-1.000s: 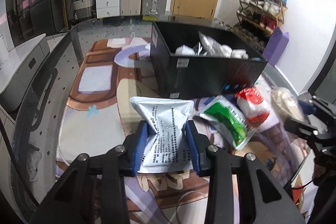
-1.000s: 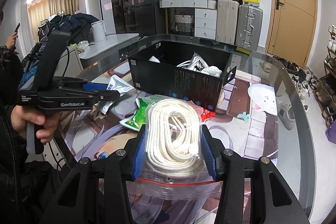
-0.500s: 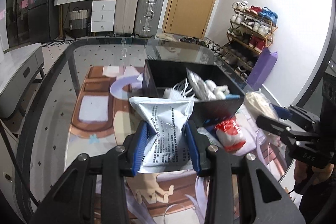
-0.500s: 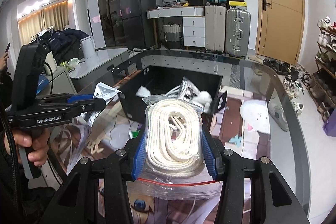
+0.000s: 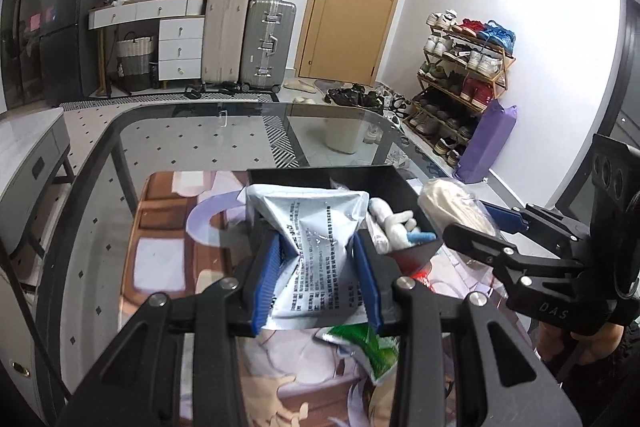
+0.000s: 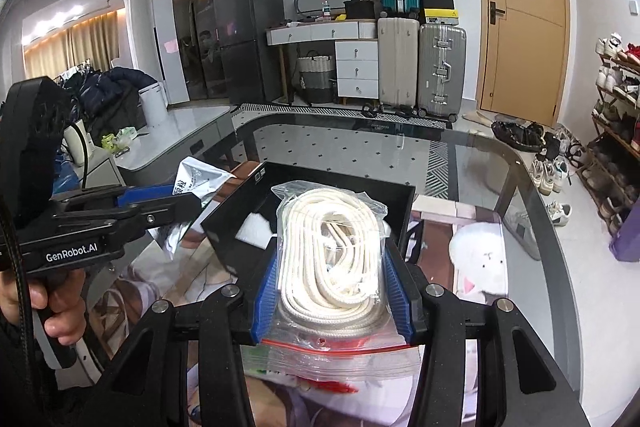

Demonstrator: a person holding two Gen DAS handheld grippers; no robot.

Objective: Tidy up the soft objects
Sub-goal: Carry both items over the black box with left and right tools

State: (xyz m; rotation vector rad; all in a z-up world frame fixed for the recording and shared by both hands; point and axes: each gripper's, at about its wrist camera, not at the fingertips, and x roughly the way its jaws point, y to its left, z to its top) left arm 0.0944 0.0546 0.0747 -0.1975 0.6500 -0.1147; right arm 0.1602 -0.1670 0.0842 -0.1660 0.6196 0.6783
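While my left gripper point(image 5: 318, 277) pinches a silver foil pouch with printed text point(image 5: 316, 247) and my right gripper point(image 6: 334, 297) clamps a clear zip bag of coiled white rope point(image 6: 332, 259), I hold both above the open black box point(image 6: 344, 179) near the glass tabletop's point(image 6: 480, 155) far edge.
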